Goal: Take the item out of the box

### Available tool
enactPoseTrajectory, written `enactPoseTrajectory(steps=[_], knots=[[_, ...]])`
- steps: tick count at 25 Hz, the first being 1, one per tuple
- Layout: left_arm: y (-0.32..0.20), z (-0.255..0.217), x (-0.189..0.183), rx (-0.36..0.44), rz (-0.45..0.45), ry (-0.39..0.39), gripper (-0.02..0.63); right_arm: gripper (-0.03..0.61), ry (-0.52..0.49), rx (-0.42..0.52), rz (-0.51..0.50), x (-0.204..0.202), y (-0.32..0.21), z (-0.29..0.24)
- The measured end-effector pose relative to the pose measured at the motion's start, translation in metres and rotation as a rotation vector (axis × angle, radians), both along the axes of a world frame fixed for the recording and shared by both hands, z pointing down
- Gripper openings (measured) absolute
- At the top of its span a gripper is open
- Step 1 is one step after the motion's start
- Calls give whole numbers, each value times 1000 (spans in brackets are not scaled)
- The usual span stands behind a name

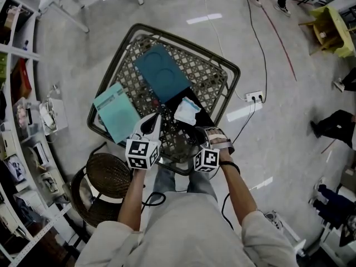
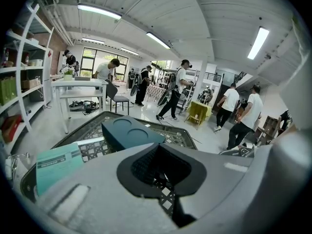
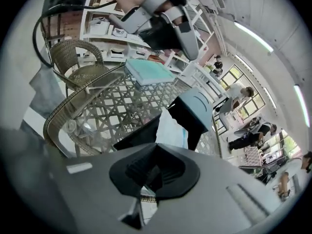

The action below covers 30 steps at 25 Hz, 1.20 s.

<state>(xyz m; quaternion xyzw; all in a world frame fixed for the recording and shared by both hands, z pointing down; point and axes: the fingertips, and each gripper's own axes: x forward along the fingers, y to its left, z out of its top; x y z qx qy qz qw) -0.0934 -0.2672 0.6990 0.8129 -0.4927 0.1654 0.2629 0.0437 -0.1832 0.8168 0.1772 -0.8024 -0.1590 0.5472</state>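
You have one table (image 1: 225,65) of woven lattice in front of you, and three boxes on it. One dark teal box (image 1: 162,71) with two round marks lies at the far side. One light teal box (image 1: 117,111) lies at the left edge, and one open black box (image 1: 196,122) sits nearest you. One white packet (image 1: 187,111) with a blue edge lies in the black box. One wicker chair (image 1: 105,174) stands at your lower left.

You hold two grippers. Your left gripper (image 1: 156,119) has its jaws clenched on nothing, and it points over the table with the packet just to its right. Your right gripper (image 1: 196,133) also has its jaws clenched and empty. In the right gripper view the packet (image 3: 171,130) sits in the black box (image 3: 136,136) just ahead of those jaws, not between them. Whether they touch the box you cannot tell.
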Motion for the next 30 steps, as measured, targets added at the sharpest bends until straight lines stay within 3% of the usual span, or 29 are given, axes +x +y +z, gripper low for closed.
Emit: enactPoseTrajectory(steps=[1, 4, 8, 23, 30], knots=[[0, 0, 0, -1, 1, 1, 6, 4, -7, -9, 13, 0, 0, 1], [1, 1, 0, -5, 3, 3, 6, 154, -10, -36, 32, 1, 2, 9], [2, 4, 1, -8, 4, 4, 6, 218, 10, -22, 37, 2, -2, 19], [10, 12, -17, -31, -13, -8, 6, 220, 38, 4, 22, -14, -27, 41], [12, 12, -23, -34, -15, -13, 6, 87, 32, 50, 23, -17, -35, 36]])
